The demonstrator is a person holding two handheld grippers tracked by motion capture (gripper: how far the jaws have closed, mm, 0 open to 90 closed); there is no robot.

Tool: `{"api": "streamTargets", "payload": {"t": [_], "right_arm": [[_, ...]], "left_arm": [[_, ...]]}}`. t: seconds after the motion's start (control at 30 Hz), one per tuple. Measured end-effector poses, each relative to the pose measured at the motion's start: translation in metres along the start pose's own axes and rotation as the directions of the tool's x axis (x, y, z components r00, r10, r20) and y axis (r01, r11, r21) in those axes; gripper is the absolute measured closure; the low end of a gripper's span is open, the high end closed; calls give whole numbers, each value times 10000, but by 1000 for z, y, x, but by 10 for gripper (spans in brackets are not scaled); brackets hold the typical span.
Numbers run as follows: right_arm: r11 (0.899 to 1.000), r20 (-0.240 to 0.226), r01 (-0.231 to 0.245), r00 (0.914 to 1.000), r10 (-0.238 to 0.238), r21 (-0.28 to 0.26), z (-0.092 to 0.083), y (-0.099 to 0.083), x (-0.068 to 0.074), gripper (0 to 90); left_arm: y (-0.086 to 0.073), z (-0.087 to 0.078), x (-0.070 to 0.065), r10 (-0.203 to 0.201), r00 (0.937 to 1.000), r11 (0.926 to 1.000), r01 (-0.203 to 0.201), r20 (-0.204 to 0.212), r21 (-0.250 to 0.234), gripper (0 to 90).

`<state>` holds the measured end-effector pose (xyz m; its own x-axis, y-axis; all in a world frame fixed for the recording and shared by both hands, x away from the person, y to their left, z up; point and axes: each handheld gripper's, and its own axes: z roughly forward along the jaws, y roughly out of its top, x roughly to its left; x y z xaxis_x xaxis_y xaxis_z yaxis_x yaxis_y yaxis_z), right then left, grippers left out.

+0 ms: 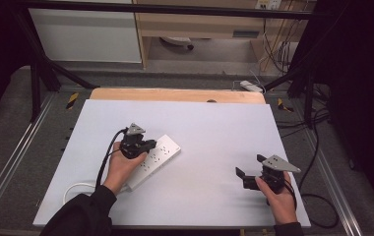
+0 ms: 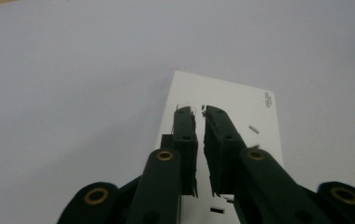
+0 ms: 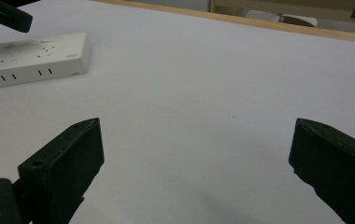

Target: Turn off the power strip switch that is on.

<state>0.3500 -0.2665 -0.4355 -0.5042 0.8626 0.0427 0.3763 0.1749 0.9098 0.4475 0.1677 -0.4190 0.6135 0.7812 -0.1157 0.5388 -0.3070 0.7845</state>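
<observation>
White rectangular plastic power strip (image 1: 156, 156) lies flat on the pale grey tabletop (image 1: 209, 132), left of centre, angled with its far end pointing up-right. White cable (image 1: 77, 188) loops off its near end toward the front-left edge.

Left gripper (image 1: 148, 146) sits directly over the strip, held in the person's left hand (image 1: 121, 164), black cable trailing back along the forearm. In the left gripper view the jaws point down at the strip's top face, nearly clenched, only a thin slit between the pads, nothing caught in it. Socket slots visible on the strip just beside the jaw tips; can't tell if the tips touch the surface.

Right gripper (image 1: 244, 175) is well apart from the strip, near the front-right of the tabletop, in the right hand (image 1: 281, 196), grey three-cornered plate on top. Jaws released, spread wide, bare tabletop between them. In the right gripper view the strip (image 3: 31, 58) lies far off at upper left

Light wooden strip (image 1: 175, 95) runs along the tabletop's far edge
</observation>
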Motion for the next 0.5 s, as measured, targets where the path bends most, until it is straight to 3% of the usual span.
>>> {"api": "streamTargets", "payload": {"t": [0.17, 0.3, 0.5], "right_arm": [[10000, -2, 13, 10000, -13, 18, 0, 0, 0, 37], [10000, -2, 17, 10000, -17, 20, 0, 0, 0, 37], [10000, -6, -5, 10000, 5, 13, 0, 0, 0, 37]], "left_arm": [[1, 0, -1, -12, 9999, 10000, 11, -102, -94, 703], [2, 0, -3, 56, 10000, 9997, -57, -8, -231, 677], [3, 0, -5, 112, 9999, 9985, -106, 104, -545, 559]]}}
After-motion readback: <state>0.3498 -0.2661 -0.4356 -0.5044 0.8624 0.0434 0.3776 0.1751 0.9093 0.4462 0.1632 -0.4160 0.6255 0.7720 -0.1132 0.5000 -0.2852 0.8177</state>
